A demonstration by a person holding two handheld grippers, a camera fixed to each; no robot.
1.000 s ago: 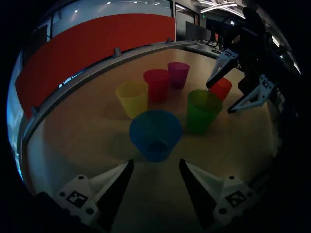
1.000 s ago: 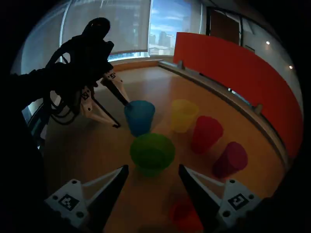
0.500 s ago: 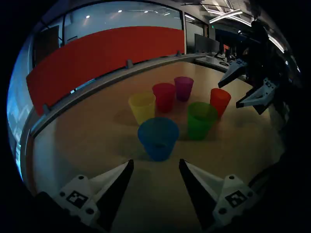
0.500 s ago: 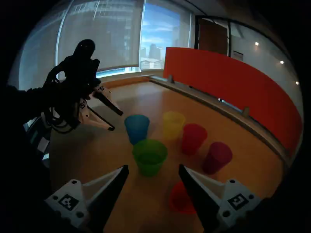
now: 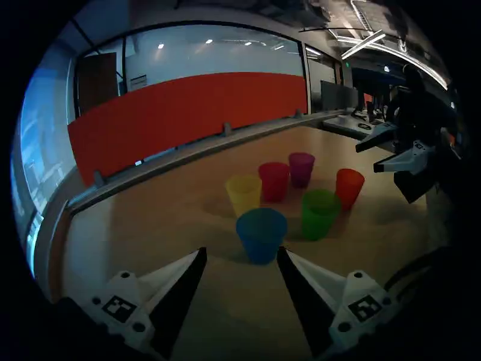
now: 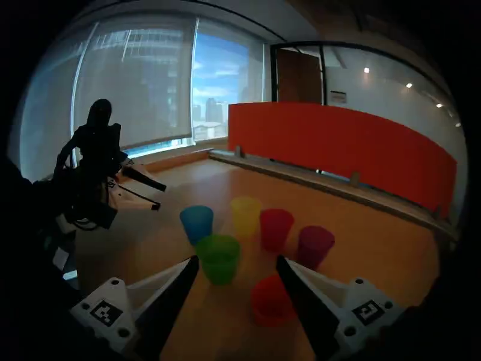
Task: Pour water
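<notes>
While the left gripper [image 5: 240,253] and the right gripper [image 6: 237,259] both hang wide open and empty, the blue cup [image 5: 261,234] and green cup [image 5: 317,213] stand at the front of a cluster on the table [image 5: 132,240], likely light, thin, easily squashed plastic, best pinched gently mid-wall.

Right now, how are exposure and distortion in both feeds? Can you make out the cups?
Right gripper view: the bright window backlights the left gripper, leaving it a near silhouette; the green cup reads fine. Left gripper view: dim overall, the right gripper is dark against the room, the red partition bows from the fisheye, and the blue cup looks sharp with no obvious blur.
</notes>
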